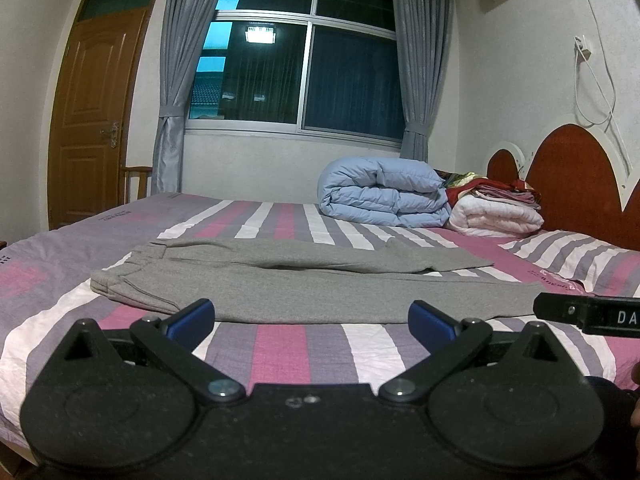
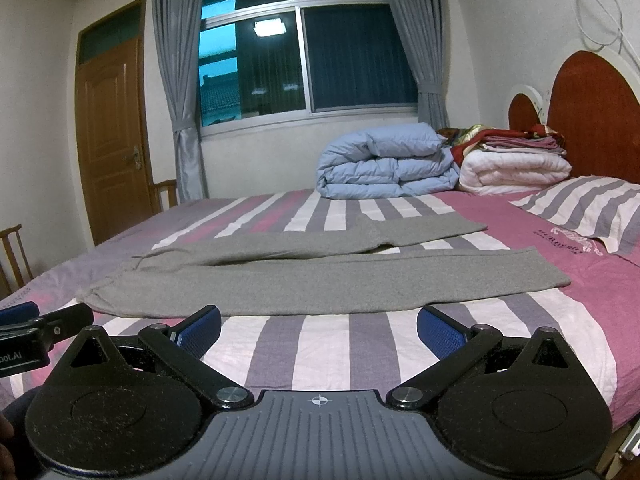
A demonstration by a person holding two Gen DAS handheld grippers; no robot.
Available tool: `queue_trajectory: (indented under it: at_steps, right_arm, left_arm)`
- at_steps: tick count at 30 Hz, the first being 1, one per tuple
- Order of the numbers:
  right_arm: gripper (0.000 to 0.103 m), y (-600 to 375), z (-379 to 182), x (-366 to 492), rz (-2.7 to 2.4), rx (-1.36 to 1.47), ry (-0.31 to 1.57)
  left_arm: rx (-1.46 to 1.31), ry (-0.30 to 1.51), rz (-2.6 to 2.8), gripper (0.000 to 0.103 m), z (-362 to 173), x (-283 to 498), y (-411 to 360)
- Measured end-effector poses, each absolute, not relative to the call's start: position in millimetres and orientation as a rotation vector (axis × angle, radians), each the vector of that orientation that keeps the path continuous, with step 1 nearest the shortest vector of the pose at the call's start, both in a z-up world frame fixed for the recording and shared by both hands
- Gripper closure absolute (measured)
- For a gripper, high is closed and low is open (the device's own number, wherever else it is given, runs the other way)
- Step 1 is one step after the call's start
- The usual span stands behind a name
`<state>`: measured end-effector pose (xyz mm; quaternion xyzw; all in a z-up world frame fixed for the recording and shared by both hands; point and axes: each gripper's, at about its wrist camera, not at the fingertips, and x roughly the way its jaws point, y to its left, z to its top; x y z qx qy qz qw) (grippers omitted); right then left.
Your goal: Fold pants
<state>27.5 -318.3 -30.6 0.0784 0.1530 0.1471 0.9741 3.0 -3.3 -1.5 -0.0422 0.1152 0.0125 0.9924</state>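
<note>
Grey pants (image 1: 304,284) lie flat across the striped bed, waistband at the left, both legs stretched to the right and slightly parted; they also show in the right wrist view (image 2: 320,276). My left gripper (image 1: 311,318) is open and empty, hovering just in front of the near edge of the pants near the waist end. My right gripper (image 2: 319,332) is open and empty, just in front of the near leg. Part of the right gripper shows at the right edge of the left wrist view (image 1: 588,314), and the left gripper at the left edge of the right wrist view (image 2: 36,328).
A folded blue duvet (image 1: 384,194) and a white quilt with folded cloths (image 1: 496,212) sit at the far side by the red headboard (image 1: 576,172). A striped pillow (image 2: 588,208) lies at the right. A wooden door (image 1: 92,120) and chairs (image 2: 12,256) stand at the left.
</note>
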Motion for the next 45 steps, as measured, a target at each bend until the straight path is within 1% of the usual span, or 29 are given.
queue_trajectory:
  at_steps: [15,19,22,29,34,45]
  right_arm:
    - [0.000,-315.9,-30.6,27.7,0.296,0.151,0.311]
    - [0.000,-313.6,-27.6,38.4,0.329,0.141,0.319]
    - [0.000,-304.5,-20.9,64.5,0.357,0.103,0.318]
    - [0.000,-277.7,-1.2,145.6,0.402,0.012,0.339]
    - [0.000,-256.7,11.6,192.5,0.442,-0.061,0.311]
    - [0.000,-197.8,4.0,308.9,0.538,-0.143,0.331]
  left_arm:
    - [-0.092,0.232,0.033,0.006,-1.9,2.9,-1.3]
    - [-0.093,0.256,0.033,0.006,5.4,15.9,7.5]
    - [-0.035,0.252,0.073,0.006,12.7,36.8,22.9]
    - [-0.033,0.322,0.124,0.006,27.5,102.2,84.4]
    - [-0.028,0.340,0.176,0.006,36.6,143.3,122.9]
    - [-0.002,0.465,0.154,0.006,18.8,262.1,204.1]
